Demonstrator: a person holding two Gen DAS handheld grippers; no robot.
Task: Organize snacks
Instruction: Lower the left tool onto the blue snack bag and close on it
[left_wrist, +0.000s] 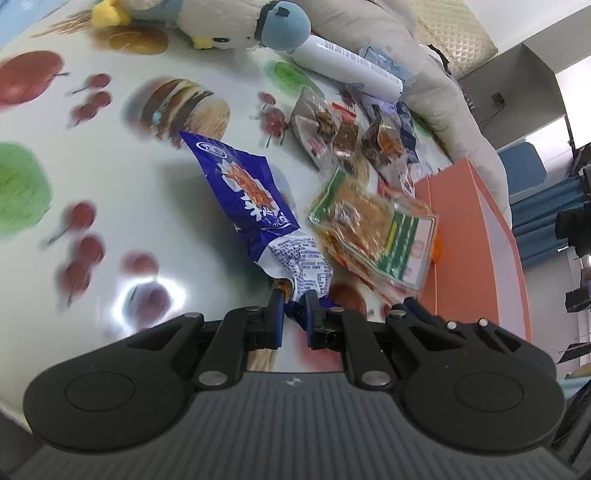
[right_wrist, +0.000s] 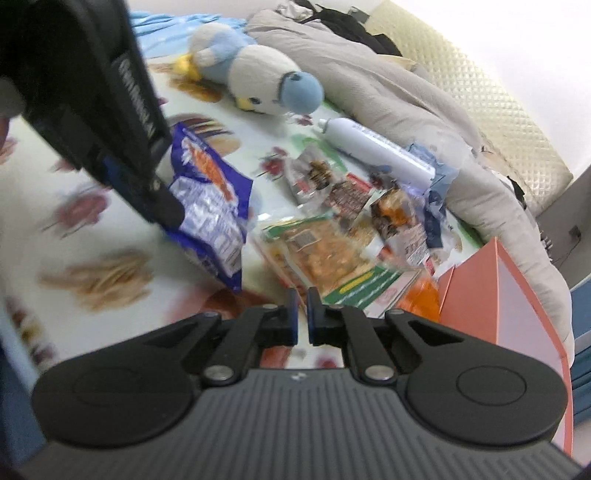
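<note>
My left gripper (left_wrist: 295, 301) is shut on the near end of a blue and white snack bag (left_wrist: 258, 206), which hangs out ahead of it over the food-print tablecloth (left_wrist: 110, 206). The same bag (right_wrist: 210, 206) and the left gripper (right_wrist: 162, 210) show in the right wrist view at upper left. A green and orange snack packet (left_wrist: 373, 229) lies just right of the bag; it also shows in the right wrist view (right_wrist: 325, 258). Several small dark snack packets (left_wrist: 340, 133) lie beyond. My right gripper (right_wrist: 302, 299) is shut and empty, above the green packet's near edge.
An orange box (left_wrist: 472, 236) stands at the right; it also shows in the right wrist view (right_wrist: 506, 295). A white bottle (right_wrist: 376, 147), a blue and white plush bird (right_wrist: 258, 81) and a grey blanket (right_wrist: 406, 96) lie at the back.
</note>
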